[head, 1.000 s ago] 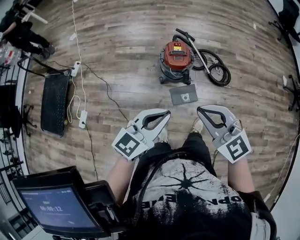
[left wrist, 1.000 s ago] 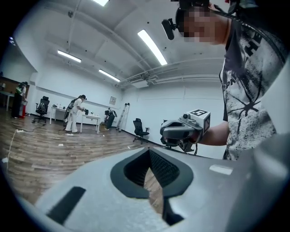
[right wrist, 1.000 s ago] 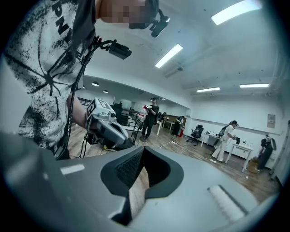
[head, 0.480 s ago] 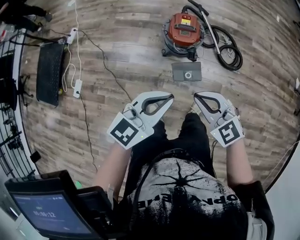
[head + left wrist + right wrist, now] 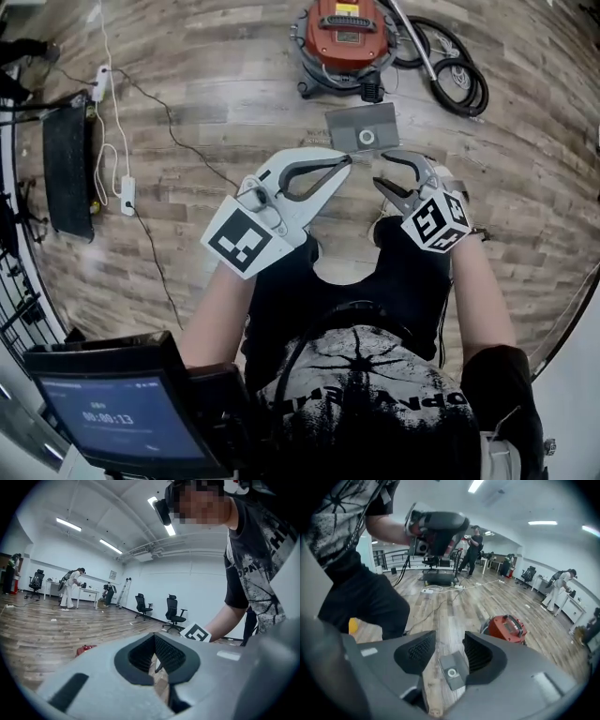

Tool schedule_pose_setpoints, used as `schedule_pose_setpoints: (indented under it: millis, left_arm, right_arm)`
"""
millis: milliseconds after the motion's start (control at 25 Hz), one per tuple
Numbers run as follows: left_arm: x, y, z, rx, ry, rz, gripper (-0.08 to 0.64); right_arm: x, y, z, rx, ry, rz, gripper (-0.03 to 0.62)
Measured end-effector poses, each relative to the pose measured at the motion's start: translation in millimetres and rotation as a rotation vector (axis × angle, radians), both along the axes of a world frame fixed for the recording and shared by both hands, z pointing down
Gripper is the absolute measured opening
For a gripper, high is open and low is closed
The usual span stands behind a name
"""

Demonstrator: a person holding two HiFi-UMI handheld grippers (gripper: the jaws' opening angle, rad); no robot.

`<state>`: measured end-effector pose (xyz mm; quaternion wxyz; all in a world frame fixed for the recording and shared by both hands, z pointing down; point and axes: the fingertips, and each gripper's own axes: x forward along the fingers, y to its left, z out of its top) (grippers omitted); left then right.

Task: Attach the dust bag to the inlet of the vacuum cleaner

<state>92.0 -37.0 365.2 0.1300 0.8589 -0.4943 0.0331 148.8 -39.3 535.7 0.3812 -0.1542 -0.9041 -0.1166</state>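
The red vacuum cleaner [image 5: 341,36] stands on the wood floor at the top of the head view. The flat grey dust bag [image 5: 362,127] with its round collar lies on the floor just in front of it. My left gripper [image 5: 348,160] is shut and empty, its tips near the bag's front edge. My right gripper [image 5: 381,170] is opening, tilted down beside the bag, with nothing held. In the right gripper view the dust bag [image 5: 452,669] shows on the floor through the gap of my right gripper [image 5: 450,645], with the vacuum cleaner [image 5: 505,627] behind it. My left gripper [image 5: 155,641] points almost level.
A coiled black hose [image 5: 461,81] lies right of the vacuum. A white cable with a power strip [image 5: 127,194] and a black mat [image 5: 67,161] lie at the left. A tablet screen [image 5: 112,413] hangs at my chest. Office chairs [image 5: 174,613] stand farther off.
Both grippers have sunk toward the floor and closed in on the dust bag. The right gripper tipped downward and its jaws went from shut to open. The left stayed shut.
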Motion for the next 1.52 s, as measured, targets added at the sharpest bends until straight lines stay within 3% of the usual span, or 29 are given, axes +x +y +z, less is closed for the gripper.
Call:
schedule_pose_setpoints:
  millis: [360, 600, 800, 1080, 1240, 1320, 1520]
  left_arm:
    - [25, -49, 203, -0.025, -0.103, 0.199, 0.002]
    - [35, -71, 309, -0.047, -0.079, 0.243, 0.002]
    - [35, -63, 370, -0.078, -0.065, 0.238, 0.002]
    - [36, -56, 380, -0.124, -0.035, 0.196, 0.002]
    - [35, -47, 388, -0.163, -0.075, 0.190, 0.002]
    - [35, -48, 389, -0.167, -0.083, 0.187, 0.002]
    - [31, -50, 395, -0.181, -0.093, 0.179, 0.002]
  right_arm:
    - [28, -45, 256, 0.092, 0.214, -0.048, 0.219]
    - [64, -62, 425, 0.120, 0.411, -0.082, 0.239]
    - [90, -74, 522, 0.185, 0.507, -0.090, 0.235]
    - [112, -97, 560, 0.290, 0.606, -0.135, 0.199]
    - [113, -105, 566, 0.320, 0.616, -0.136, 0.188]
    - [110, -109, 569, 0.327, 0.616, -0.118, 0.126]
    - [107, -110, 572, 0.338, 0.616, -0.121, 0.053]
